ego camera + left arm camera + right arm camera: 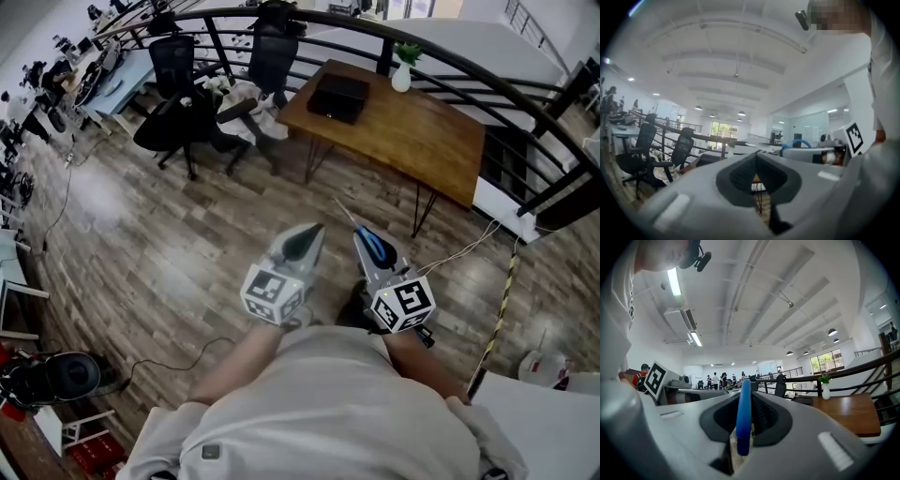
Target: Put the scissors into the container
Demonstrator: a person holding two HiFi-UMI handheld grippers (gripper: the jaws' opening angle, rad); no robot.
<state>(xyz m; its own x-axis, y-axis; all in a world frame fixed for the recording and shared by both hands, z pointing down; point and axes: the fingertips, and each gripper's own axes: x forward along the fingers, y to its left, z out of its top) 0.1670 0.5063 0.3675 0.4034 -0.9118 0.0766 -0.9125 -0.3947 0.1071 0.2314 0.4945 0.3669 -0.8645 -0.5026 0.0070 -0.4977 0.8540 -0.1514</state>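
My right gripper (367, 236) is shut on the blue handle of the scissors (375, 248), whose thin blades stick out ahead and to the left. In the right gripper view the blue handle (743, 418) stands upright between the pads of the right gripper (745, 394). My left gripper (305, 241) is held beside it, shut with nothing in it; in its own view the left gripper (756, 157) has its pads meeting at the tip. A black box-like container (337, 97) sits on the wooden table (422, 141) well ahead of both grippers.
A white vase with a plant (401, 70) stands at the table's far edge. A black curved railing (469, 75) runs behind the table. Office chairs (178, 103) stand to the left. Cables lie on the wood floor (169, 253). A white tabletop (553, 422) shows at lower right.
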